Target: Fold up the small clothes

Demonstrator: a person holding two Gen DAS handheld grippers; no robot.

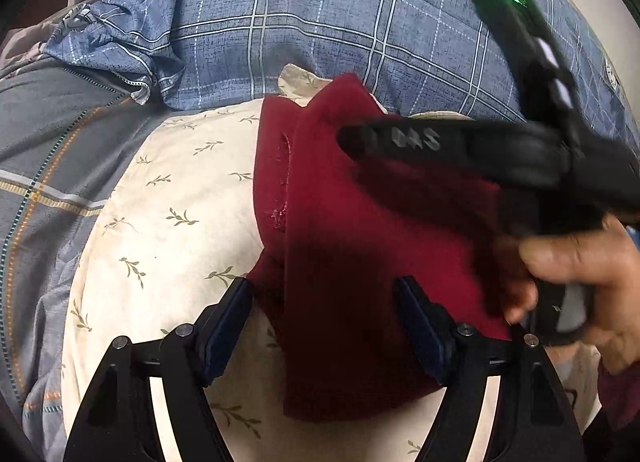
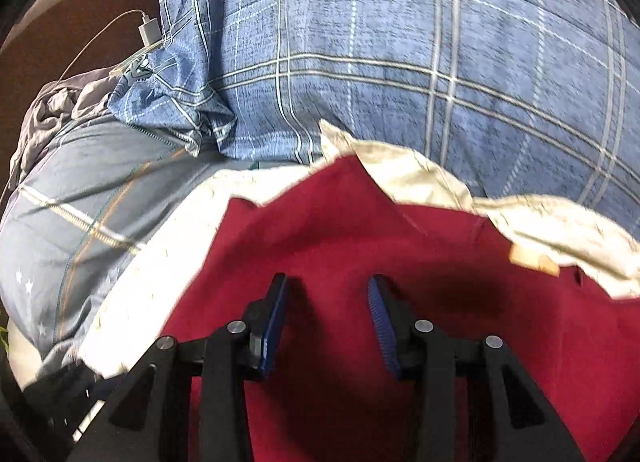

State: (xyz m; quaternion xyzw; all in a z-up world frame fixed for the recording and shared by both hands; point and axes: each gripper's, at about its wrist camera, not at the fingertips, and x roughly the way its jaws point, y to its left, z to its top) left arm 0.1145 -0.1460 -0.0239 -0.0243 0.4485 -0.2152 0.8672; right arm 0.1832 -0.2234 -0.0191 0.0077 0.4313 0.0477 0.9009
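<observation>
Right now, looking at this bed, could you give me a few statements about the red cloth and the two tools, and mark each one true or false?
1. The red garment lies on a cream pillow with a leaf print. True.
2. The left tool is clamped shut on the garment. False: its fingers stand wide apart, and the cloth lies loose between them.
3. A blue plaid pillow lies beyond the garment. True.
4. The right tool hovers over green cloth. False: red cloth lies under it.
5. A white charging cable lies at the upper left. True.
</observation>
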